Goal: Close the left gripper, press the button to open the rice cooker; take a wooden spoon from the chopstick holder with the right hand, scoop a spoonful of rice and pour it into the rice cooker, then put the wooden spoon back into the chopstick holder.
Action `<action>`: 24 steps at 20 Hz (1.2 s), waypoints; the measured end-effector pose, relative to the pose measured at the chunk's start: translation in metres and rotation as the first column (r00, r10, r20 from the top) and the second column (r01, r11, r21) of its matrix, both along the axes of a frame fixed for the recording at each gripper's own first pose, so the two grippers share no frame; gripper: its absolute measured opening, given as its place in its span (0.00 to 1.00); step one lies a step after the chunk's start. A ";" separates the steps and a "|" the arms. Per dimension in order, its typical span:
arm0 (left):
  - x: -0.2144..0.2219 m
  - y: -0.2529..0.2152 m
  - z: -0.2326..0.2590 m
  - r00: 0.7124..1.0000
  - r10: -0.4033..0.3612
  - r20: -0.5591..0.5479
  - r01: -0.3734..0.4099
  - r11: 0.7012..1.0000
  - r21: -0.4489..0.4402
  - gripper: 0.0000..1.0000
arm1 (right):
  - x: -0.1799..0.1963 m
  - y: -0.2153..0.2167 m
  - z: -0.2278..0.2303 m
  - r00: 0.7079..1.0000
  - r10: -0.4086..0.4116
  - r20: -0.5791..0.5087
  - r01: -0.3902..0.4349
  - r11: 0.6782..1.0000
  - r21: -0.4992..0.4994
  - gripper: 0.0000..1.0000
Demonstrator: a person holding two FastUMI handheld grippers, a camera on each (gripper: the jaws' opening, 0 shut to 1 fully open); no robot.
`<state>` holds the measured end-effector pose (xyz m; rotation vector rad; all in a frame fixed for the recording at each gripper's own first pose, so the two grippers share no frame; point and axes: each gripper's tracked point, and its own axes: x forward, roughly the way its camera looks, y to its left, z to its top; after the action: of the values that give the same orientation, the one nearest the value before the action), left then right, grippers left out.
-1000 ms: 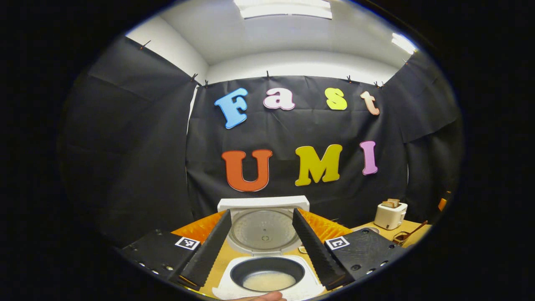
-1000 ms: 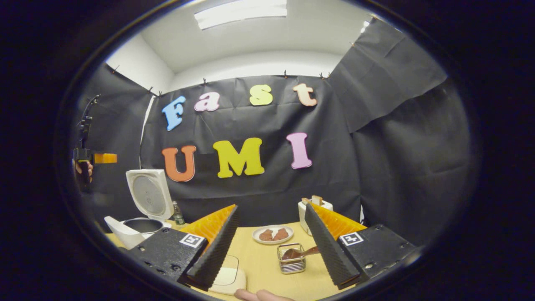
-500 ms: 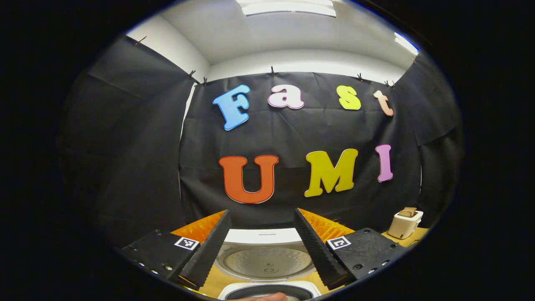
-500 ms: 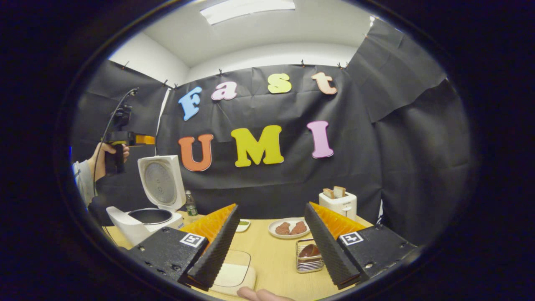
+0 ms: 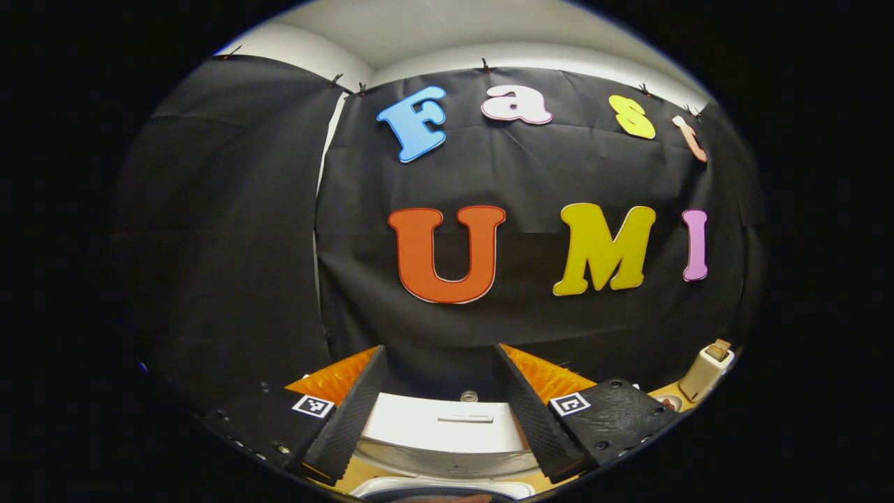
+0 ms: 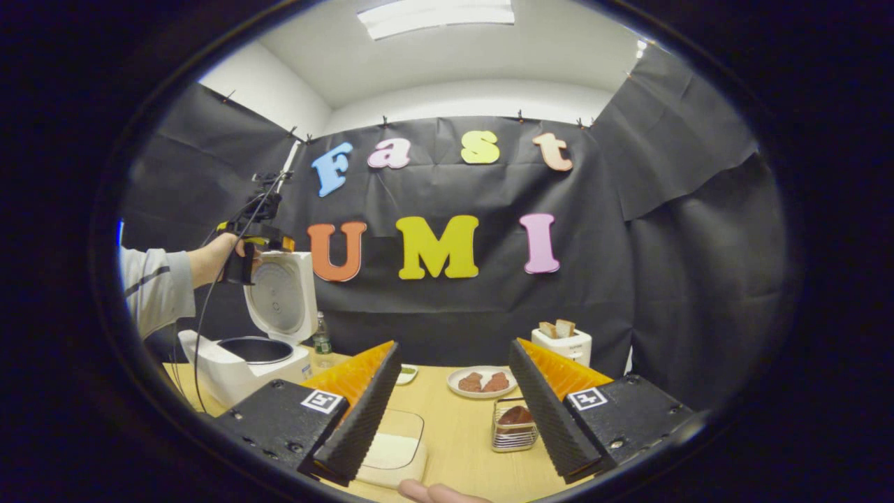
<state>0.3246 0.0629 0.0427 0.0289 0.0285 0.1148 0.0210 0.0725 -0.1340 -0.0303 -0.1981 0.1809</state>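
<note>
left claw [image 6: 269,241] raised level with open rice cooker lid [image 6: 283,293].

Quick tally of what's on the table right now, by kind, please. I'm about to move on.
Appliances: 2, the rice cooker and the toaster.
Dishes: 3, the plate, a small dish, a clear container.
Wire chopstick holder with the wooden spoon: 1.
Bottle: 1.
Total: 7.
</note>
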 end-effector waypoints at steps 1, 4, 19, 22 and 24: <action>-0.005 0.003 -0.002 1.000 -0.018 -0.019 0.018 1.000 0.009 0.96 | -0.005 0.006 0.001 1.000 0.010 0.001 -0.010 1.000 0.000 1.00; -0.033 0.003 -0.007 0.993 -0.058 -0.102 0.057 0.998 -0.009 0.98 | -0.025 0.040 -0.001 0.994 0.107 -0.023 -0.108 0.994 -0.031 1.00; -0.174 -0.015 -0.115 0.859 -0.227 -0.458 0.215 0.973 -0.079 0.95 | -0.129 0.097 0.009 0.985 0.171 0.040 -0.152 0.946 -0.288 1.00; -0.190 -0.013 -0.125 0.829 -0.219 -0.515 0.198 0.976 -0.095 0.99 | -0.129 0.091 0.007 0.984 0.177 0.012 -0.169 0.955 -0.245 1.00; -0.197 -0.012 -0.137 0.804 -0.212 -0.555 0.203 0.976 -0.079 0.98 | -0.127 0.086 0.005 0.983 0.181 -0.014 -0.180 0.962 -0.205 1.00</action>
<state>0.1279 0.0510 -0.0947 0.0490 0.6202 -0.1196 -0.1060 0.1584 -0.1289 -0.2190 -0.1863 0.3833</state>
